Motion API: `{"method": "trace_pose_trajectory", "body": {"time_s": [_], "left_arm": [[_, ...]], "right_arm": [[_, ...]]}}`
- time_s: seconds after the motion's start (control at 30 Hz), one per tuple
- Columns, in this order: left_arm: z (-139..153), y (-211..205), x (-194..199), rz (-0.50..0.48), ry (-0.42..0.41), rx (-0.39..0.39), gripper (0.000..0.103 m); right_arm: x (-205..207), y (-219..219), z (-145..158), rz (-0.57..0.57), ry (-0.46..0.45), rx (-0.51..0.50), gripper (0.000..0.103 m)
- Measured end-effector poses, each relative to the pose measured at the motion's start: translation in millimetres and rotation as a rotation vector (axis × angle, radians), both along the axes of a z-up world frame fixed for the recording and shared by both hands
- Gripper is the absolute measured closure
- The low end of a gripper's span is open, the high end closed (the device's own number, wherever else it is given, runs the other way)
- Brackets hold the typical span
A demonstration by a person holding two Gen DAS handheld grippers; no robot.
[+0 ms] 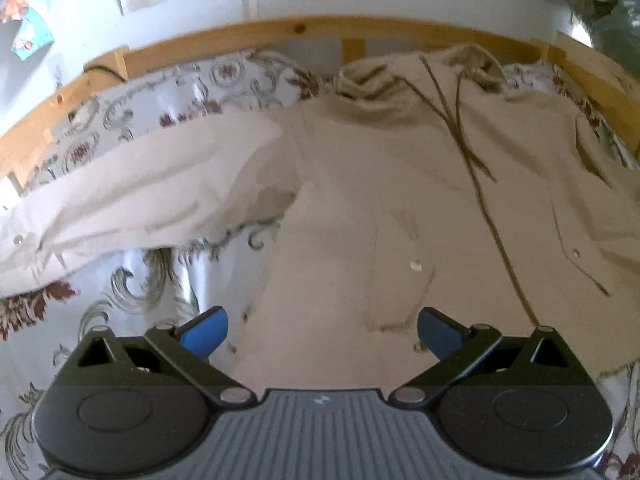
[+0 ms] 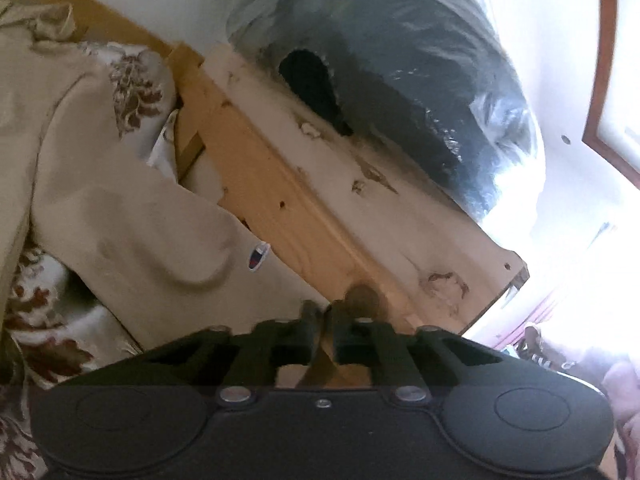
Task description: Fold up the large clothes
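Fold barely begun: beige hoodie [image 1: 360, 200], soft and matte with dark drawstrings, lies face-up on the bed's glossy floral cover [image 1: 152, 104], sleeves out, left tongs [image 1: 320, 332] open and empty over its hem, right tongs [image 2: 322, 320] closed, apparently pinching a sleeve cuff.

**Layout relative to the jacket**

The jacket [image 1: 360, 184] lies spread on the bedspread [image 1: 160, 104], collar toward the wooden bed rail [image 1: 280, 32] behind it. One sleeve [image 1: 132, 200] extends left from the jacket body across the bedspread. The left gripper [image 1: 322, 330] sits before the jacket's lower hem, above the fabric. In the right wrist view, the other sleeve [image 2: 152, 232] reaches right from the jacket to the bed's side rail [image 2: 280, 208]; the right gripper [image 2: 322, 320] is at that sleeve's end. A bagged bundle [image 2: 400, 72] lies beyond the side rail.
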State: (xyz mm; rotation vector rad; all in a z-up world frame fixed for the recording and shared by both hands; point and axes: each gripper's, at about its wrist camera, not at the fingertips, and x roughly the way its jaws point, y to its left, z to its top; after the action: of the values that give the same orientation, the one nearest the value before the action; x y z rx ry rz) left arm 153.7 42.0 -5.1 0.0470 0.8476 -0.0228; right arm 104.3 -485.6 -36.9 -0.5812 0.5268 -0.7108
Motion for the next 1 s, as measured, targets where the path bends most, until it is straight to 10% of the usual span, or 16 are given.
{"method": "trace_pose_trajectory", "body": {"time_s": [0.23, 0.47, 0.63, 0.87, 1.0], "left_arm": [[0.5, 9.8, 6.2, 0.014, -0.011, -0.034, 0.001], [-1.3, 34.0, -2.4, 0.012, -0.037, -0.036, 0.001], [-2.3, 61.1, 1.7, 0.037, -0.035, 0.009, 0.001], [-8.5, 104.4, 18.0, 0.042, -0.006, 0.098, 0.001], [-12.0, 109.7, 42.1, 0.004, -0.022, 0.129, 0.001]], "right_arm": [[-3.9, 49.3, 122.1, 0.268, -0.190, 0.246, 0.103], [50.8, 175.7, 229.3, 0.765, -0.333, 0.623, 0.103], [117.5, 303.5, 209.7, 1.012, -0.229, 0.745, 0.103], [176.7, 366.9, 120.1, 1.098, -0.063, 0.891, 0.037], [200.3, 358.2, 71.7, 1.037, -0.037, 0.844, 0.029]]}}
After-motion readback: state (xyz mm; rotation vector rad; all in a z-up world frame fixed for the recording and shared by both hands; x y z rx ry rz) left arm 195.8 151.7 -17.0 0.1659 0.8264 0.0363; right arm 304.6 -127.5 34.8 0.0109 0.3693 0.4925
